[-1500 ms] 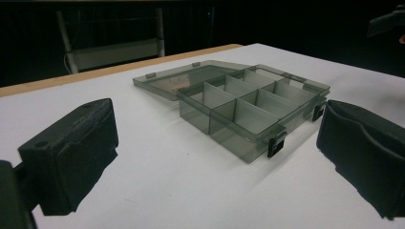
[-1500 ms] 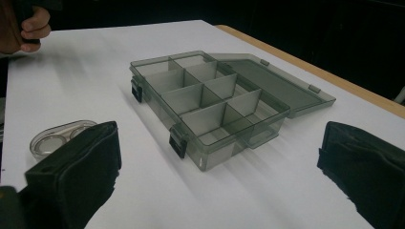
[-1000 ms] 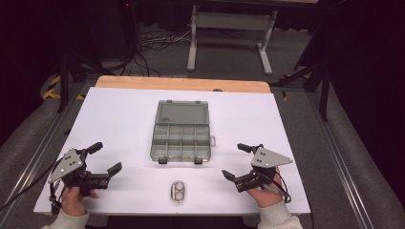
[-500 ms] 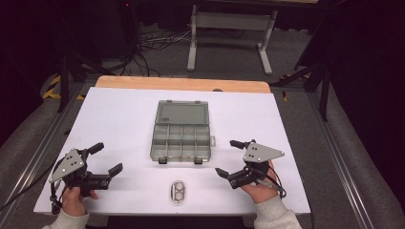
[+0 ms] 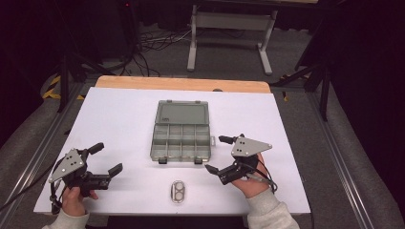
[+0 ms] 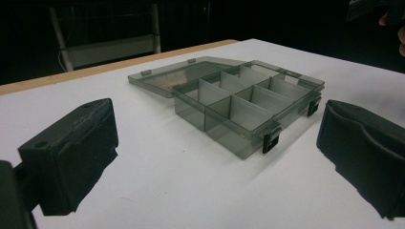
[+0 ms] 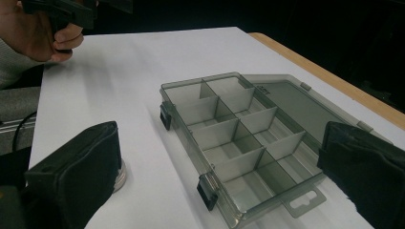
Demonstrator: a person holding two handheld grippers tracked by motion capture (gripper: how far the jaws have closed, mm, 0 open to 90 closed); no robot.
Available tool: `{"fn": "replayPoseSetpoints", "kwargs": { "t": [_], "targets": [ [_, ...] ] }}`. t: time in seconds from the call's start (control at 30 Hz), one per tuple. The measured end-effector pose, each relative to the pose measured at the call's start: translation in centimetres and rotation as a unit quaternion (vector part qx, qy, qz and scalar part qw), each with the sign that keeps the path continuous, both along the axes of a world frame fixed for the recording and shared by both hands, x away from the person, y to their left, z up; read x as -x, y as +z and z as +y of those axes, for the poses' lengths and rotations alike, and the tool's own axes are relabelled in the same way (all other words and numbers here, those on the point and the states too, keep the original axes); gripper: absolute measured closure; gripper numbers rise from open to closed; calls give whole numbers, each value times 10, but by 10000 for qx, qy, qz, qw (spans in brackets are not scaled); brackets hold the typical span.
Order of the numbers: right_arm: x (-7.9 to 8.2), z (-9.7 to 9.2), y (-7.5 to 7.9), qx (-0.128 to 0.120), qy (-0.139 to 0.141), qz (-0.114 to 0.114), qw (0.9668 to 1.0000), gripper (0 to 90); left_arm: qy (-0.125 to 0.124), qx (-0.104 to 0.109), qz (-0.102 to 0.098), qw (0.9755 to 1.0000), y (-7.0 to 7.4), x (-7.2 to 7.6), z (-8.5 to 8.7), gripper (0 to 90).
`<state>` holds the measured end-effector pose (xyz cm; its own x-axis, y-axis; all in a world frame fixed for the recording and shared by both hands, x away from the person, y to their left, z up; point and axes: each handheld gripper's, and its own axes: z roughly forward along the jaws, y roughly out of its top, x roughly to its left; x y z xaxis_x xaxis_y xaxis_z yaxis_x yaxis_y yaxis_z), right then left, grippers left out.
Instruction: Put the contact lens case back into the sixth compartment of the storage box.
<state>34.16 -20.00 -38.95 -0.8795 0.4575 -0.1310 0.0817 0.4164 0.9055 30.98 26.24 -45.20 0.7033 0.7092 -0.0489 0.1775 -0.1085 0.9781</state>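
A: Item one?

B: Compartment box (image 5: 182, 130), smoky translucent plastic, rectangular, at the middle of the white surface (image 5: 119, 119). Lid laid flat open on the far side; thin dividers form a grid of small cells, all seemingly empty, though the tinted walls make that hard to confirm. Two dark latches on the near edge.

A: Item two?

B: Small oval case (image 5: 178, 191), clear with a pale rim, flat on the surface near the front edge, apart from the box. Contents too small to tell.

A: Grippers?

B: Left gripper (image 5: 106, 159), black with matte padded jaws, spread wide, holding nothing, left of the box. Right gripper (image 5: 221, 153), same make, jaws spread wide, empty, just beside the box's near right corner.
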Motion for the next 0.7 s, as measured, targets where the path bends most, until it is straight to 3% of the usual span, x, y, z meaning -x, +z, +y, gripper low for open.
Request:
{"fn": "replayPoseSetpoints", "kwargs": {
  "t": [0.7],
  "targets": [
    [-15, 36, 4, 137, 349, 47, 9993, 12, -13, -4, -8, 10000, 0, 0, 0, 11]
  ]
}}
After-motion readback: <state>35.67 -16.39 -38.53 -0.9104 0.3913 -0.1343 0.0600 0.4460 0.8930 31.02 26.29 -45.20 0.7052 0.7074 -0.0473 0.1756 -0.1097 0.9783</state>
